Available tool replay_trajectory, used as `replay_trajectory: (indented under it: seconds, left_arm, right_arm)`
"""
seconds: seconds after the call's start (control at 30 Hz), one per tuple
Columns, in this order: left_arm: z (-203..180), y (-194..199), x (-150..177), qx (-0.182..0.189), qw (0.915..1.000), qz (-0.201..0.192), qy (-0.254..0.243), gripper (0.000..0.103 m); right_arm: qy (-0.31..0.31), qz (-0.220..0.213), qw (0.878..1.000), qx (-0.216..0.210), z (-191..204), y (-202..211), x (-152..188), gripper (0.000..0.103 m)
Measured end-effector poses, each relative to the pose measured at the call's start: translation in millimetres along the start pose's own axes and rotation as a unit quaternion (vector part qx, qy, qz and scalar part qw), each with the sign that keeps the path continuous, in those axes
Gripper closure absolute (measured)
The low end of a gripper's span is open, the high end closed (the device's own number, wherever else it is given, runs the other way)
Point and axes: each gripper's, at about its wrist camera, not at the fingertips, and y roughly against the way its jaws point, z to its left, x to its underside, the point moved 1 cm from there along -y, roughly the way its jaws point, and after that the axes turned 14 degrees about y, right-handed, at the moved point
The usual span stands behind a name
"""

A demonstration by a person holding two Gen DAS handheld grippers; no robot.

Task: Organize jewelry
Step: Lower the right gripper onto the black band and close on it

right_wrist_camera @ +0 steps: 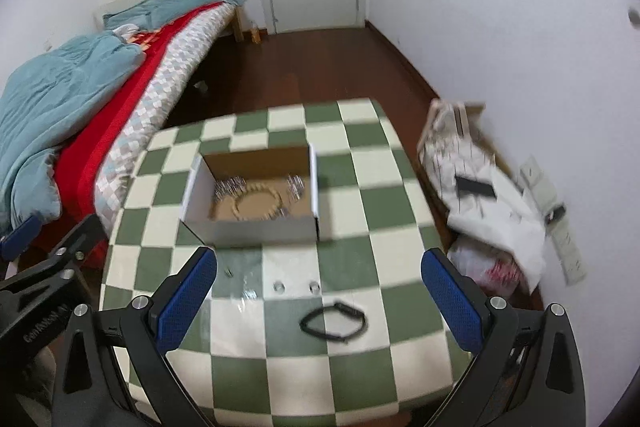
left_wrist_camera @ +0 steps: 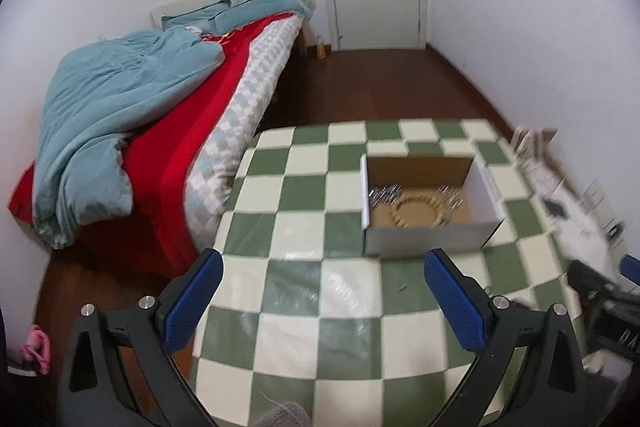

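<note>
- Left wrist view: we hold the left gripper [left_wrist_camera: 322,291] above the near half of the checkered table [left_wrist_camera: 288,339], jaws spread wide, nothing between them.
- Open cardboard box [left_wrist_camera: 424,239] sits ahead on the table. Already inside: a beaded bracelet [left_wrist_camera: 418,211] lying as a ring on the floor of the box, with silvery pieces [left_wrist_camera: 384,194] at its left and right. Blurred, so we can't say what the silvery pieces are.
- Right wrist view: right gripper [right_wrist_camera: 318,291] also wide open and empty.
- Still outside the box, on the table between us and it: a black band [right_wrist_camera: 334,323] in a loose flat loop, two small rings [right_wrist_camera: 279,287] just beyond it, and a tiny item further left, too small to identify.
- Our read: partly done. Box is part filled; the band and small bits are left.
- Band looks thin and floppy, lying flat. We judge it needs a low pinch on one strand.
</note>
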Motion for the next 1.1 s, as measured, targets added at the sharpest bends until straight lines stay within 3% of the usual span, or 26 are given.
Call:
replay_trajectory:
  seconds: [0.1, 0.23, 0.43, 0.57, 0.67, 0.73, 1.0, 1.1]
  left_arm:
    - [-3, -13, 17, -0.033, 0.9993, -0.005, -0.016, 0.0]
    - [-11, -32, 34, -0.055, 0.9977, 0.003, -0.038, 0.0]
    - [-10, -61, 45, -0.081, 0.9952, 0.025, -0.048, 0.0]
    - [-7, -82, 45, -0.101, 0.9929, 0.038, -0.051, 0.0]
    - [-13, -97, 46, -0.094, 0.9926, 0.051, -0.058, 0.0]
    - [-24, -108, 48, -0.083, 0.9922, 0.066, -0.066, 0.001]
    - [-63, -148, 62, -0.035, 0.9875, 0.141, -0.061, 0.007]
    - [-73, -154, 67, -0.025, 0.9854, 0.157, -0.061, 0.02]
  right_arm:
    - [-0.047, 0.038, 0.998, -0.016, -21, -33, 29, 0.0]
    - [-0.091, 0.086, 0.991, -0.037, -39, -82, 62, 0.026]
    - [-0.127, 0.131, 0.981, -0.065, -49, -137, 95, 0.035]
    - [-0.109, 0.133, 0.984, -0.05, -42, -149, 99, 0.057]
    - [-0.094, 0.13, 0.986, -0.037, -38, -154, 95, 0.082]
    - [-0.091, 0.13, 0.987, -0.031, -39, -158, 92, 0.091]
    - [-0.095, 0.123, 0.988, -0.022, -54, -168, 77, 0.092]
    - [-0.094, 0.123, 0.988, -0.018, -56, -170, 75, 0.092]
